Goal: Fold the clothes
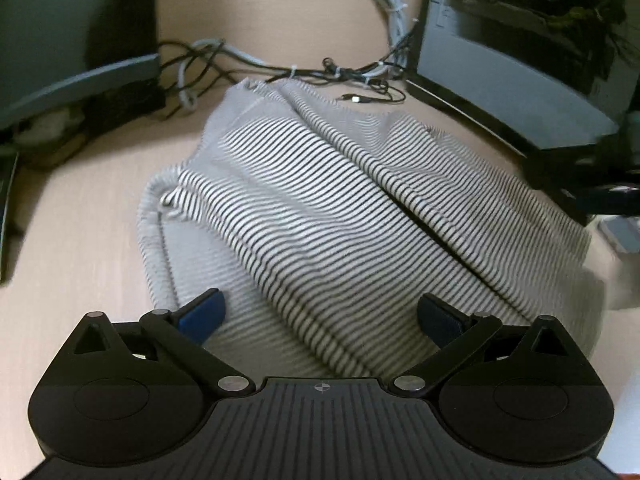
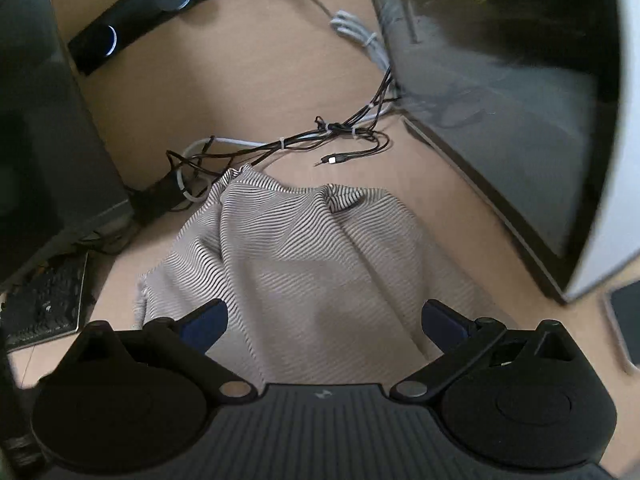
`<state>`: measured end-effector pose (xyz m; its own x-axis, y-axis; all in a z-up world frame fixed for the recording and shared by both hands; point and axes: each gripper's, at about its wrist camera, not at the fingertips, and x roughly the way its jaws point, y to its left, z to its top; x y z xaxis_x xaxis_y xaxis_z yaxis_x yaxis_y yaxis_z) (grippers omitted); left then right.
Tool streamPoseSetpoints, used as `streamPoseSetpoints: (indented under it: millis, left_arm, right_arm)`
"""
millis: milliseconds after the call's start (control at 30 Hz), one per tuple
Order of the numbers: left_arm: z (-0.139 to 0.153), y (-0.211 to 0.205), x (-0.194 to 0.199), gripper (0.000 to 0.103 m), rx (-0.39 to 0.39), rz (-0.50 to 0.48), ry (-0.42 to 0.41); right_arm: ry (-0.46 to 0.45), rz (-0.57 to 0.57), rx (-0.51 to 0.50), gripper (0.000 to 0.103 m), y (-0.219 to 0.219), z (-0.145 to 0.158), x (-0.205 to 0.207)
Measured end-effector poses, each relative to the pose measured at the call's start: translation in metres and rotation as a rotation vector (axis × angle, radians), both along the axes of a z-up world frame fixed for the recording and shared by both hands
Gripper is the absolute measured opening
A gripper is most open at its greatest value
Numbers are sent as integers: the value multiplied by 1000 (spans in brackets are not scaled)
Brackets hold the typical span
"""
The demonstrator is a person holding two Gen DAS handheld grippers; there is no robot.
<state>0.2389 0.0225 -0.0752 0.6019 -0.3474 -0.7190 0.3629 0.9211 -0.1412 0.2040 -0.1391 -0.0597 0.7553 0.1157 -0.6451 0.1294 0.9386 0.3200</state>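
A black-and-white striped garment [image 1: 320, 208] lies partly folded and rumpled on the light wooden desk [image 1: 72, 232], with a long fold line running diagonally across it. My left gripper [image 1: 320, 316] hovers over its near edge, fingers wide apart with nothing between the blue pads [image 1: 204, 312]. In the right wrist view the same striped garment [image 2: 296, 256] spreads below my right gripper [image 2: 324, 320], which is open too and holds nothing. Both grippers sit above the cloth's near part; whether they touch it is unclear.
A tangle of black and white cables [image 1: 288, 70] lies just behind the garment, with a loose plug [image 2: 331, 159]. Monitors stand right [image 1: 516, 56] and left [image 1: 68, 32]. A keyboard [image 2: 44, 300] sits at the left, and a dark flat device [image 2: 626, 316] at the right.
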Motion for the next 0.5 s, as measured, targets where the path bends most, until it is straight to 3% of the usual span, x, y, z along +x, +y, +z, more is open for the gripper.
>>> streamPoseSetpoints:
  millis: [167, 300, 333, 400, 467, 500]
  left_arm:
    - [9, 21, 23, 103, -242, 73, 155]
    - [7, 15, 34, 98, -379, 66, 236]
    - [6, 11, 35, 90, -401, 57, 250]
    - [7, 2, 35, 60, -375, 62, 248]
    - [10, 3, 38, 17, -346, 98, 249]
    - [13, 9, 40, 13, -342, 131, 246]
  right_arm:
    - [80, 3, 119, 103, -15, -28, 23]
    - [60, 14, 173, 103, -24, -37, 19]
    - [52, 17, 179, 103, -25, -38, 17]
    - [45, 28, 190, 103, -26, -39, 15]
    - [56, 65, 207, 103, -26, -39, 12]
    - [61, 83, 216, 103, -26, -39, 11]
